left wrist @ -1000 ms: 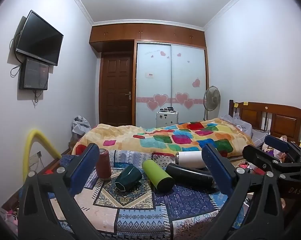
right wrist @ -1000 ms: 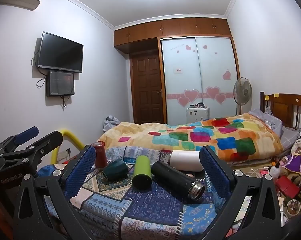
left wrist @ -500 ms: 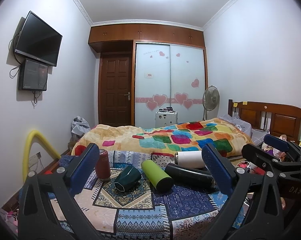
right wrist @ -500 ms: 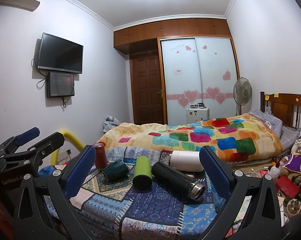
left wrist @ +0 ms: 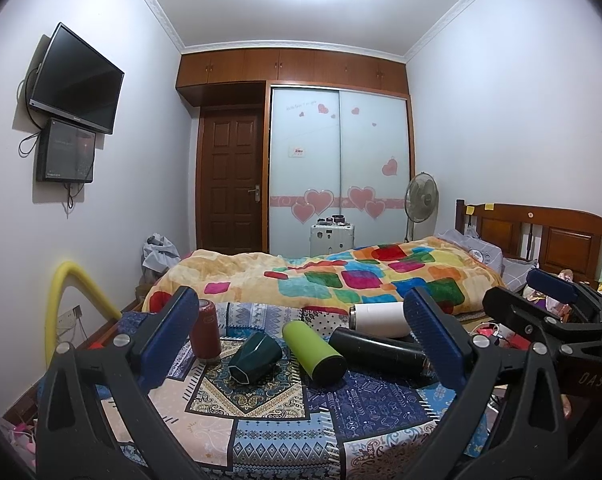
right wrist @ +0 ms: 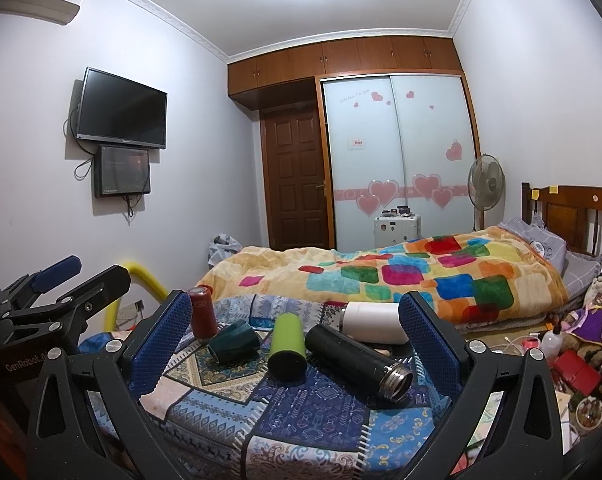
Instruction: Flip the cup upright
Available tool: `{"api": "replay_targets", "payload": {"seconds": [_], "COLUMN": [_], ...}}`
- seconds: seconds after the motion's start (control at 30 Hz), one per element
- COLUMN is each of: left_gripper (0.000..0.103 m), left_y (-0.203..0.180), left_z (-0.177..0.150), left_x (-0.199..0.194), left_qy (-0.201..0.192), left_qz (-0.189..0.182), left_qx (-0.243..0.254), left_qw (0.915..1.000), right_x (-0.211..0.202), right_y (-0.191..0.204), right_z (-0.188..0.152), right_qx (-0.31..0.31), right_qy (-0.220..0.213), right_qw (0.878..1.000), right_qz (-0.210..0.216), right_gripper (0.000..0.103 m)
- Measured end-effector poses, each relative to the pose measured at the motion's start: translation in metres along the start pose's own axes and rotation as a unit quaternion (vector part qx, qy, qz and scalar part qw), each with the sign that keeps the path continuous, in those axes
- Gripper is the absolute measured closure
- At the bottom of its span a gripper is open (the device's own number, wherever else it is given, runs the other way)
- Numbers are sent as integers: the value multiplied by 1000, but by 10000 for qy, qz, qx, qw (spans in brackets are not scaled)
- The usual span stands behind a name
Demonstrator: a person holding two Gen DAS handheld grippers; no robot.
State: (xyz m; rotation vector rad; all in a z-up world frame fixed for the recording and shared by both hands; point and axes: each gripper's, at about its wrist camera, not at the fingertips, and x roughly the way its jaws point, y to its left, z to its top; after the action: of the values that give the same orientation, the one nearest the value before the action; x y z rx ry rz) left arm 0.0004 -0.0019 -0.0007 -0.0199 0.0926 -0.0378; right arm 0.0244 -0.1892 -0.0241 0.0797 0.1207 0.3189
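On a patterned cloth [left wrist: 261, 432] [right wrist: 301, 412] lie a dark green cup [left wrist: 255, 358] [right wrist: 234, 345], a lime green bottle [left wrist: 313, 346] [right wrist: 288, 345], a black flask [left wrist: 381, 352] [right wrist: 357, 356] and a white bottle [left wrist: 377, 318] [right wrist: 375, 320], all on their sides. A red can [left wrist: 205, 334] [right wrist: 202, 316] stands upright at the left. My left gripper [left wrist: 301, 344] is open and empty, short of the cups. My right gripper [right wrist: 295, 340] is open and empty too, also short of them. Each gripper shows at the edge of the other's view.
A bed with a colourful quilt [left wrist: 341, 276] lies just behind the cloth. A yellow foam tube [left wrist: 67, 300] arches at the left. Clutter [right wrist: 573, 352] covers the floor at the right. A wardrobe, door and fan stand at the far wall.
Both views have shifted only slightly; the objects on the cloth lie as before and both grippers stay open.
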Motion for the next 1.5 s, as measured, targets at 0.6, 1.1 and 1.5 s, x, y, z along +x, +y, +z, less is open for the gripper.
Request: {"api": "replay_targets", "payload": {"seconds": [0.6, 1.1, 1.5], "left_gripper": [0, 0, 0], "left_y": [-1, 0, 41], "left_z": [1, -5, -37], "left_x": [0, 10, 88], "left_qy": [15, 84, 838], "left_qz": [-39, -61, 106], "left_qx": [1, 5, -61], "left_qw": [10000, 9999, 9964], "right_x": [1, 11, 48], "right_y": [1, -1, -16], "right_z": [-2, -8, -27], "right_qx": [0, 30, 77], "right_qy": [10, 73, 481], "right_qw": [10000, 10000, 9987], "right_qz": [-8, -9, -174], "right_gripper": [0, 0, 0]}}
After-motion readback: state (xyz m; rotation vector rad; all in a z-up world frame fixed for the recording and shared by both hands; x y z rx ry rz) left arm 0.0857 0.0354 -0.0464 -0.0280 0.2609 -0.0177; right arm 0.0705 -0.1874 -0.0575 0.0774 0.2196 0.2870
